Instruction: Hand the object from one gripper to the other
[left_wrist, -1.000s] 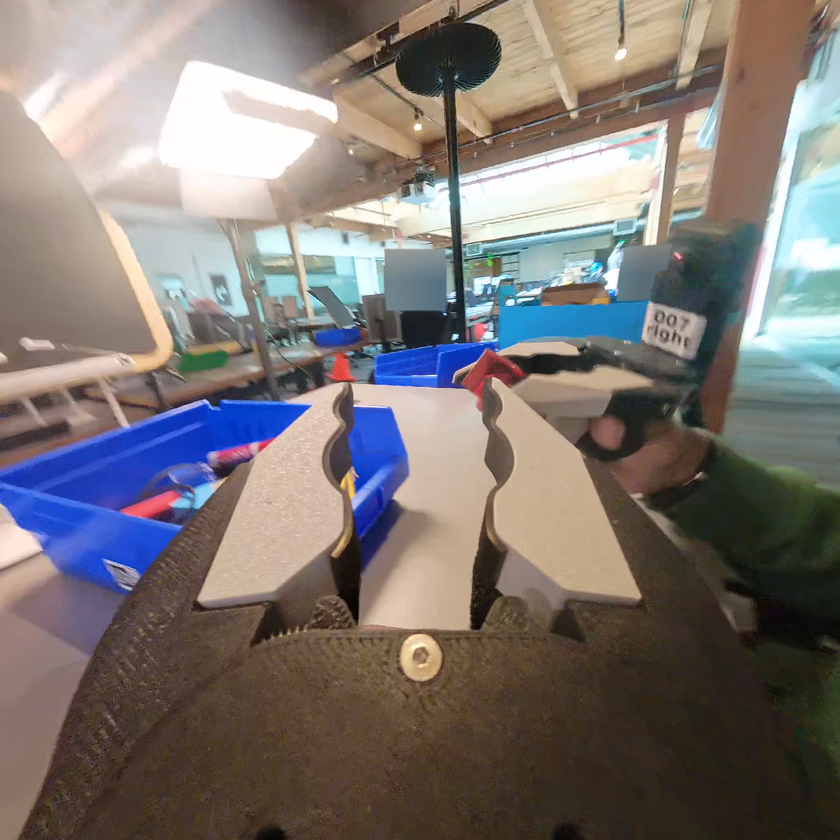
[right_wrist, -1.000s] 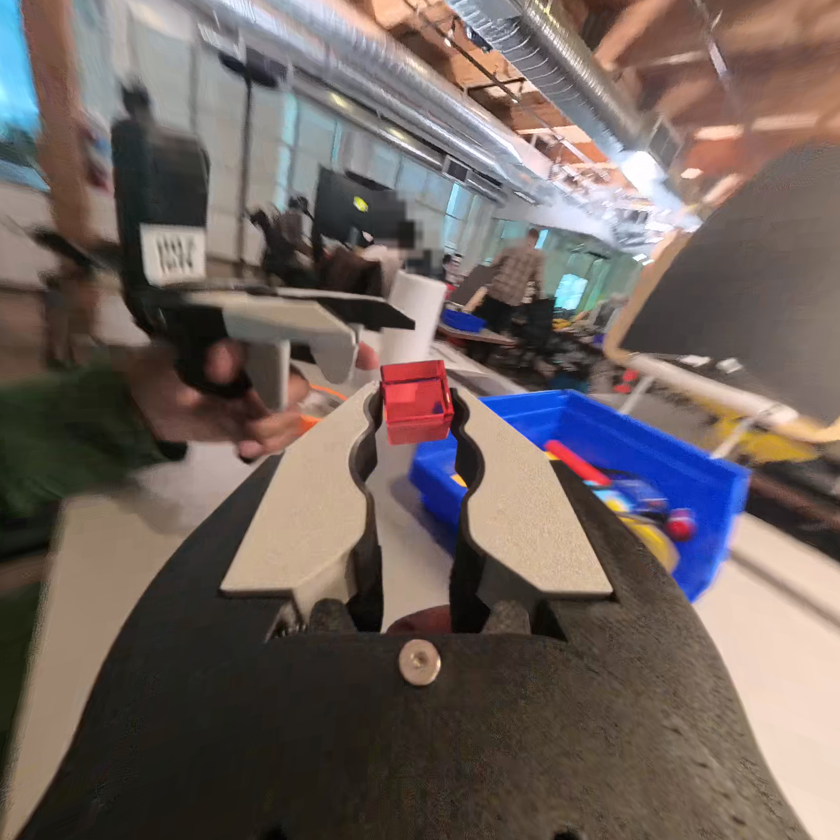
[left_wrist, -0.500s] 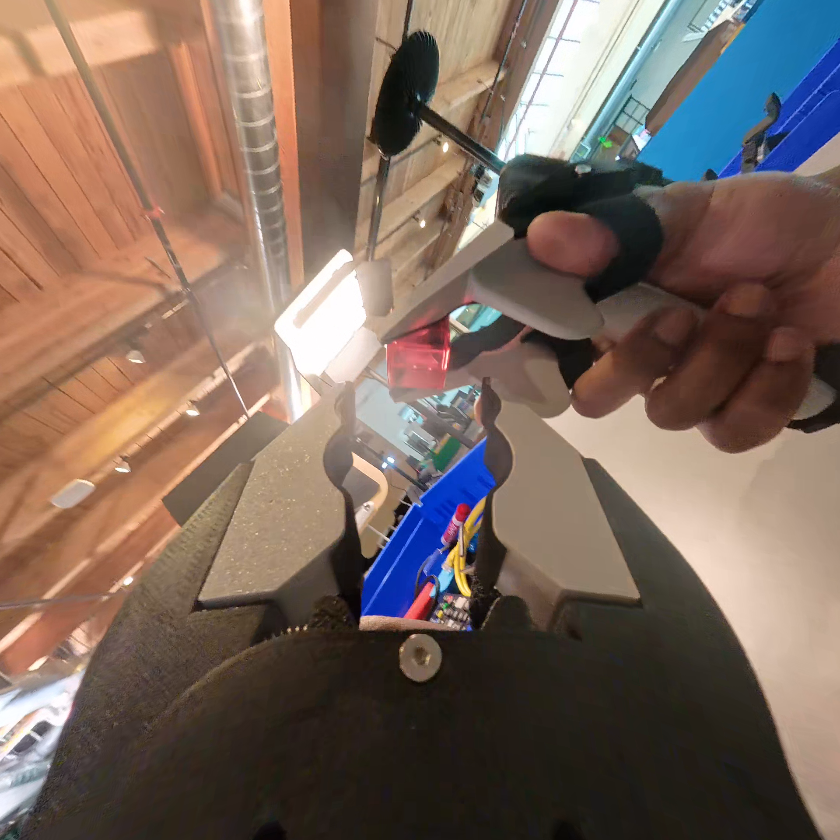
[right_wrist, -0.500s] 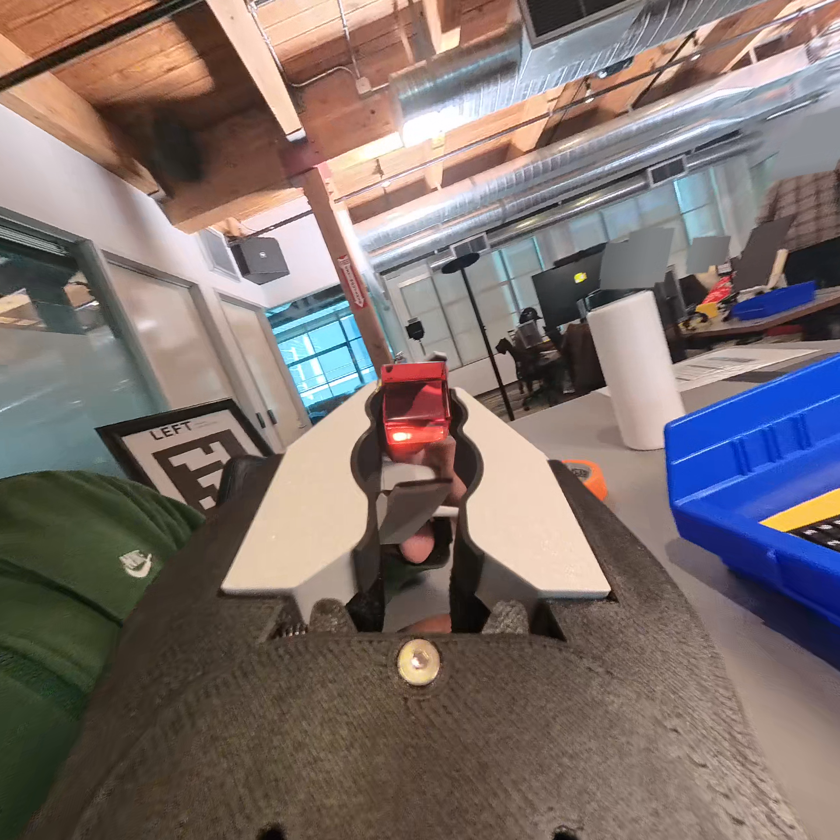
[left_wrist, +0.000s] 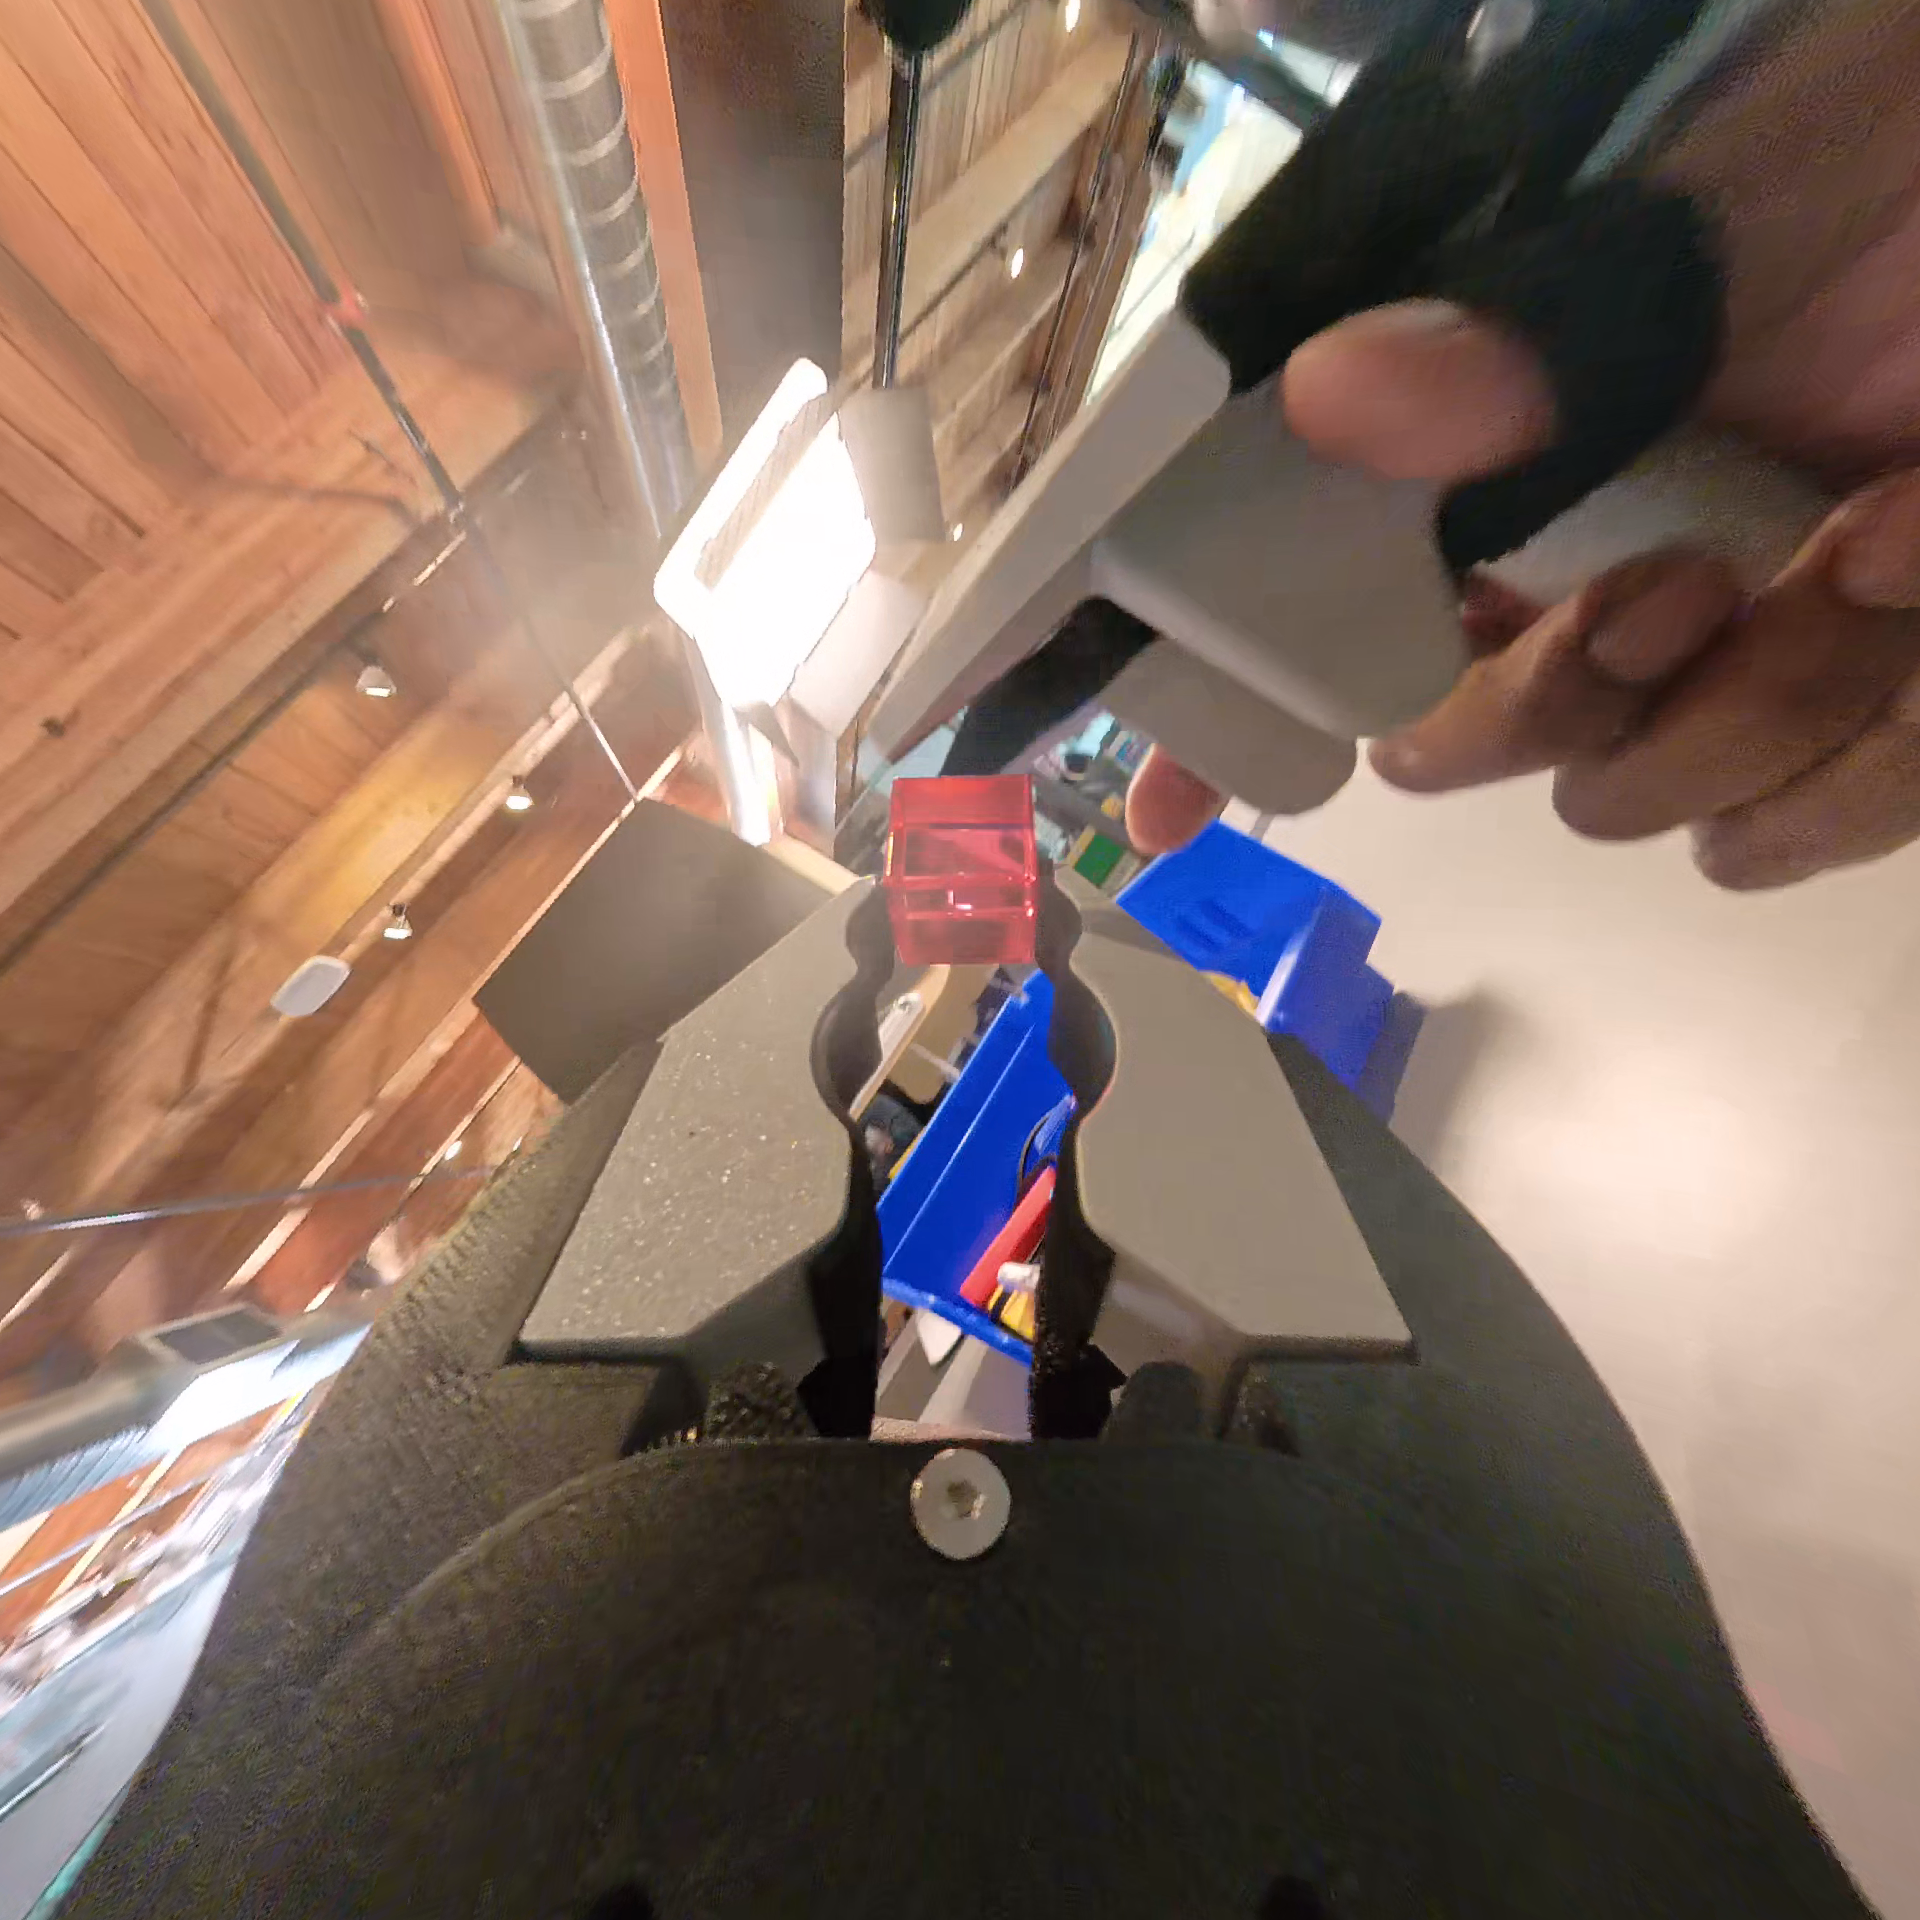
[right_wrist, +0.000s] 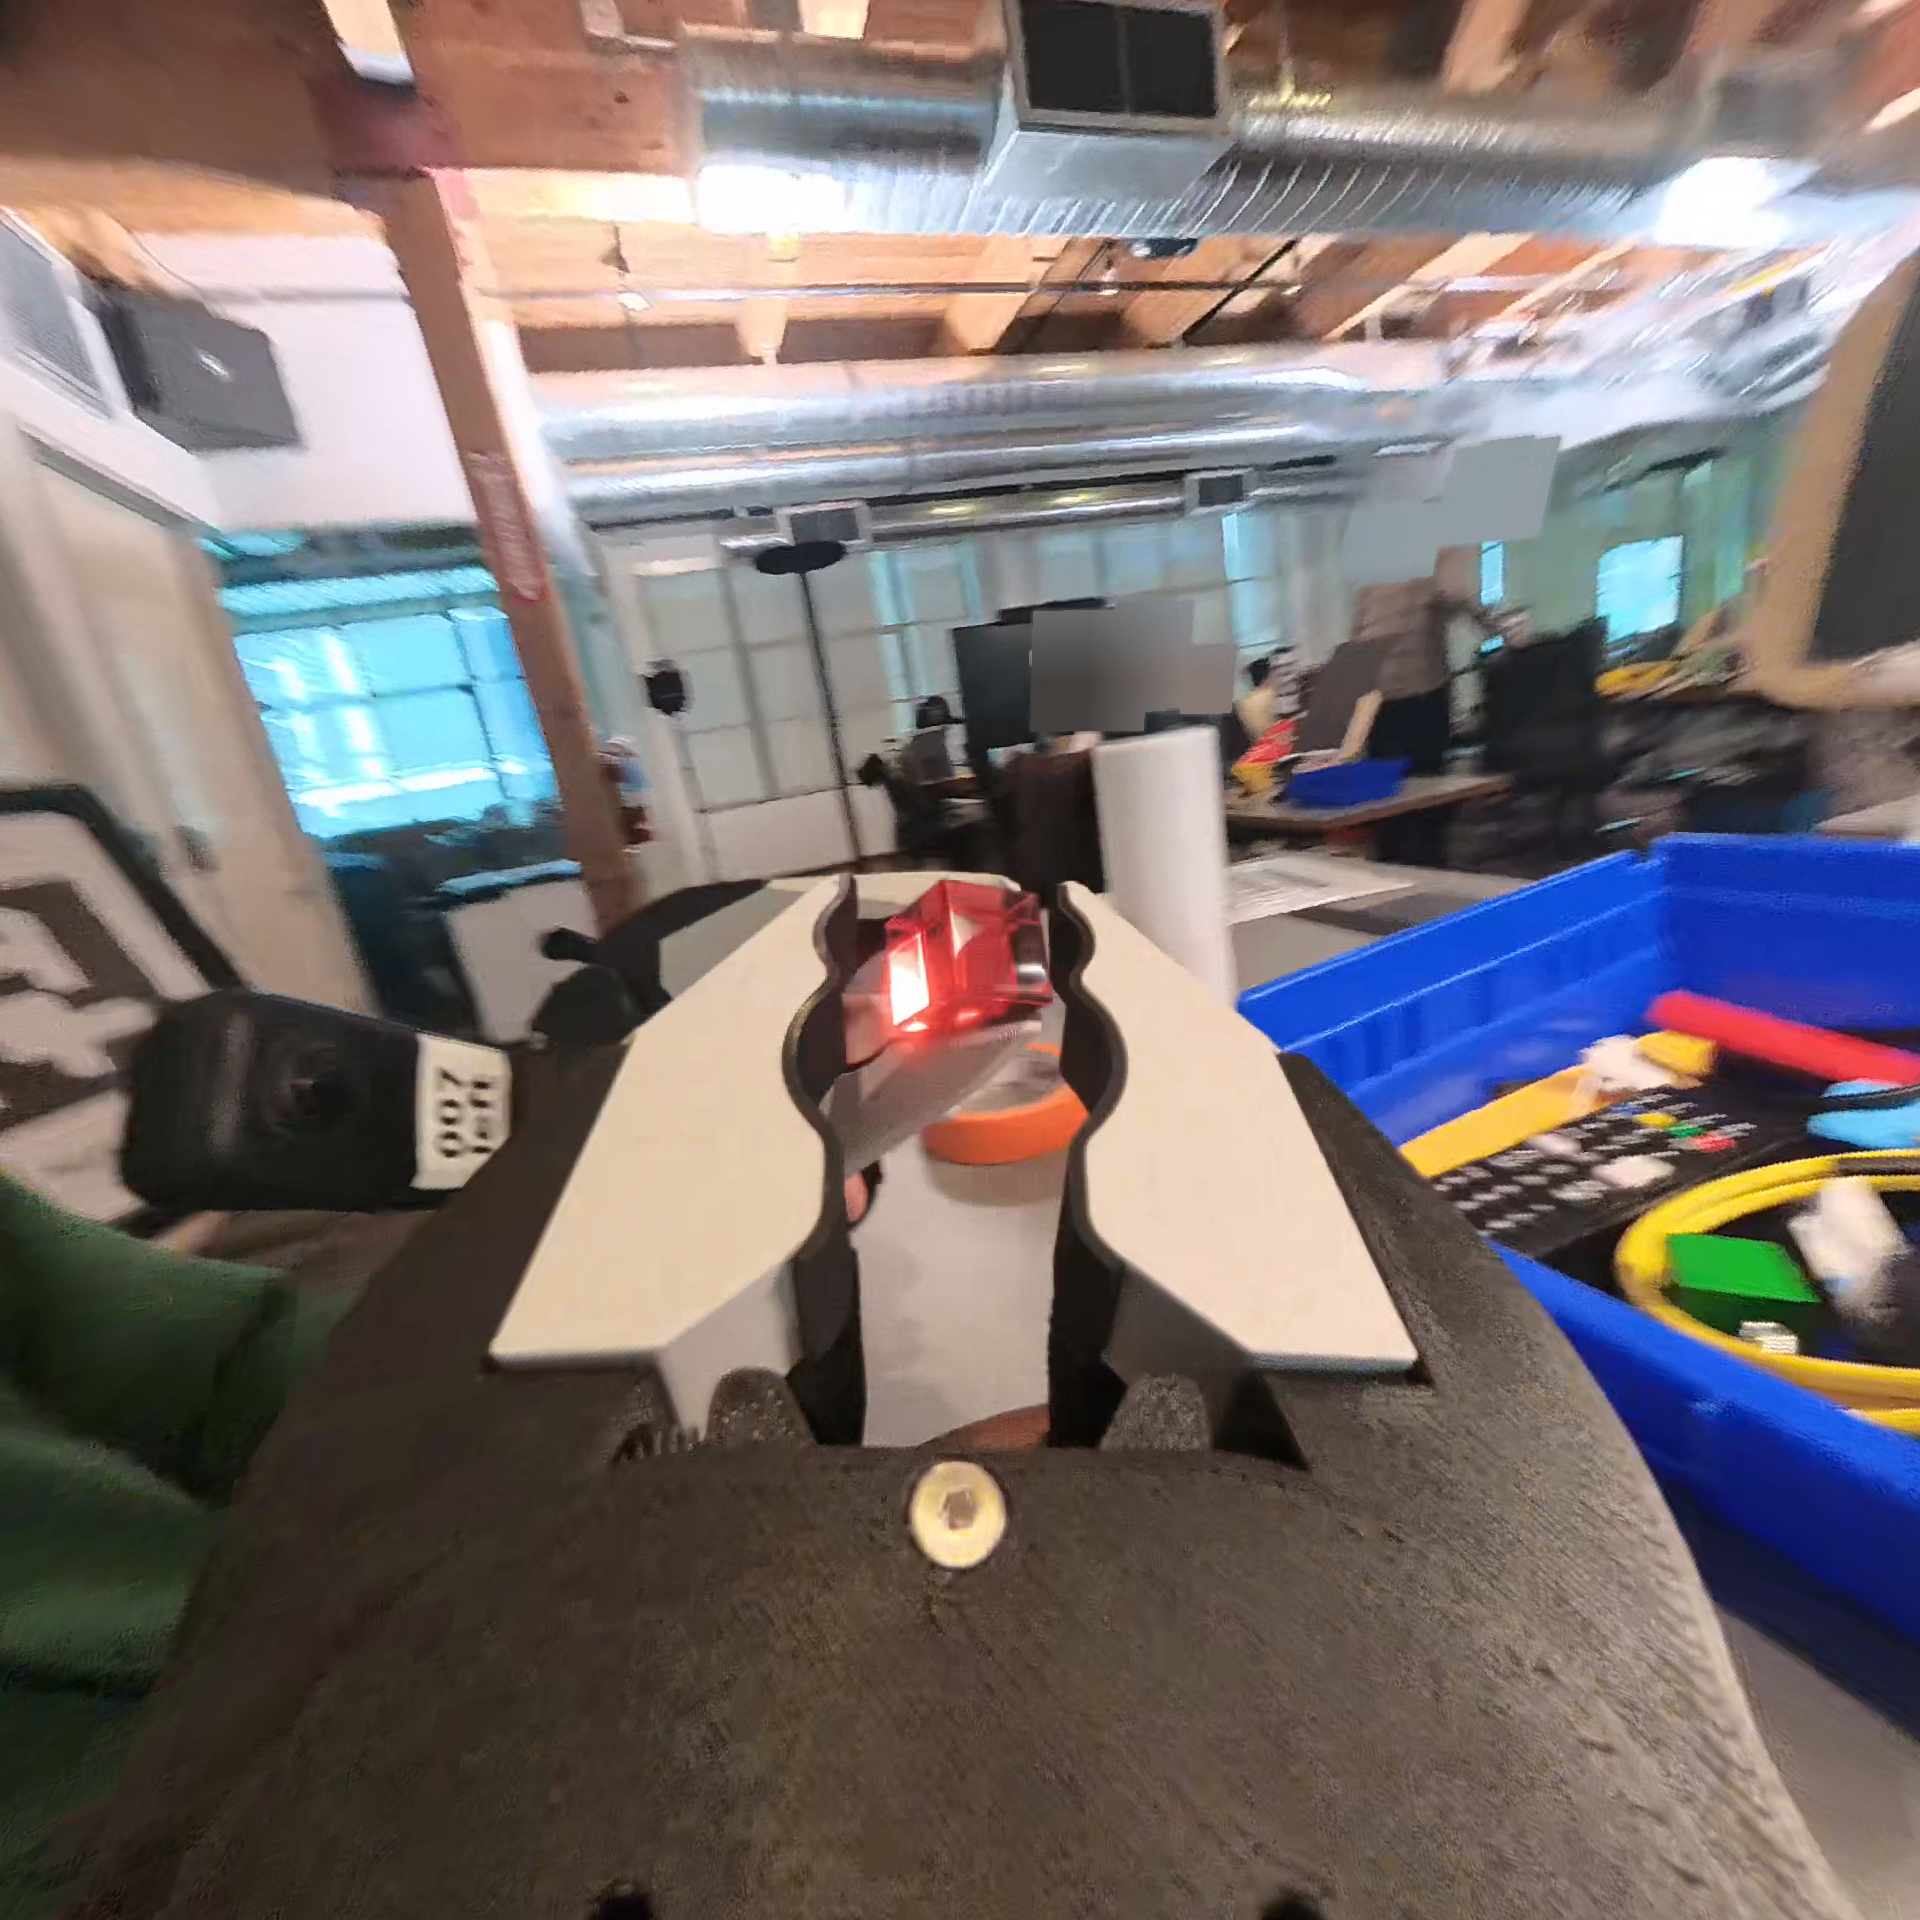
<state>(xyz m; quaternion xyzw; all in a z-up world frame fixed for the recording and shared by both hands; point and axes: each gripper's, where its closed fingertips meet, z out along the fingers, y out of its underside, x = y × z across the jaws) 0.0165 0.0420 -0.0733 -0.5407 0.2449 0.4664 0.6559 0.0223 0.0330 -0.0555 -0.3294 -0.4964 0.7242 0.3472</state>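
Observation:
A clear red cube (left_wrist: 961, 873) sits between the tips of my left gripper (left_wrist: 961, 909), which is shut on it and holds it in the air. My right gripper, held by a hand, shows just above and to the right of the cube in the left wrist view (left_wrist: 1039, 582). In the right wrist view the cube (right_wrist: 961, 961) is tilted between the tips of my right gripper (right_wrist: 951, 904). The right jaws stand wider than the cube, with a gap on each side. A grey left finger (right_wrist: 935, 1081) shows under the cube.
A blue bin (right_wrist: 1507, 966) of mixed parts and a yellow cable stands on the grey table (left_wrist: 1662, 1143) to the right. An orange tape roll (right_wrist: 997, 1132) and a white paper roll (right_wrist: 1164, 831) stand behind. A green sleeve (right_wrist: 104, 1403) is at the left. Both grippers' tips are close together, under 4 cm apart.
The left gripper has come up to the cube and shut on it. The right jaws, which held the cube, have widened and let it go. The cube now sits tilted.

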